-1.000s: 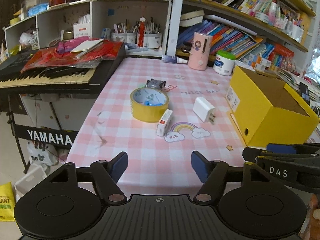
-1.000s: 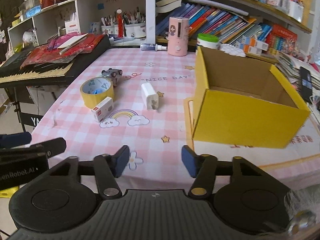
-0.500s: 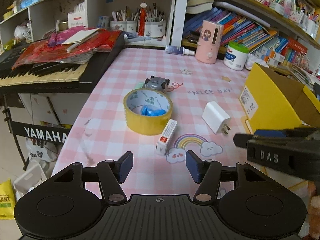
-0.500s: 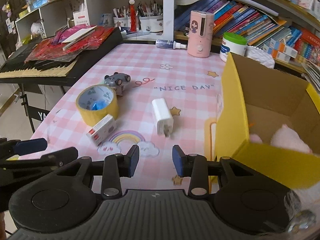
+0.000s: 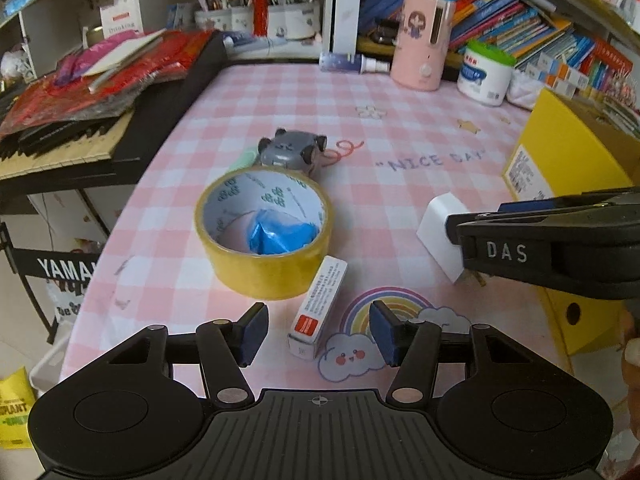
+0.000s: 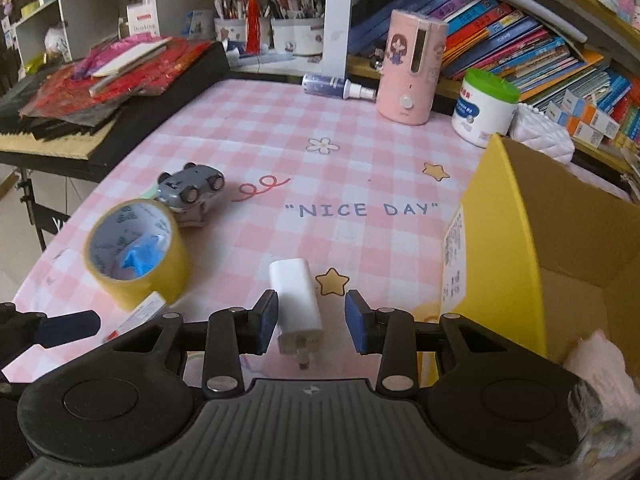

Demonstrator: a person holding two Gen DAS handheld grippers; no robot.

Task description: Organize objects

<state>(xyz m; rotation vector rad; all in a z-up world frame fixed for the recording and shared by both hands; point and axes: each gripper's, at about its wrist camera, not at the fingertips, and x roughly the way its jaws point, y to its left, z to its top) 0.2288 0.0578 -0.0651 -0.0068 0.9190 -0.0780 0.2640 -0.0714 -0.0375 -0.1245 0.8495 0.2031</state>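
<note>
A white charger plug (image 6: 297,309) lies on the pink checked tablecloth between the open jaws of my right gripper (image 6: 311,322); it also shows in the left wrist view (image 5: 440,232), partly behind the right gripper. My left gripper (image 5: 318,338) is open around the near end of a small red-and-white box (image 5: 318,306). A yellow tape roll (image 5: 264,240) with blue plastic inside stands just beyond it. A grey toy car (image 5: 292,152) lies behind the roll. The yellow cardboard box (image 6: 504,240) stands at the right with a pink soft item (image 6: 596,356) inside.
A black keyboard (image 5: 72,136) with red bags on it runs along the table's left side. A pink dispenser (image 6: 410,68), a white jar with green lid (image 6: 482,108) and a spray bottle (image 6: 336,85) stand at the back. Bookshelves rise behind.
Both grippers moved forward and down toward the table. The right one now has the white charger between its jaws; the left one now straddles the small box.
</note>
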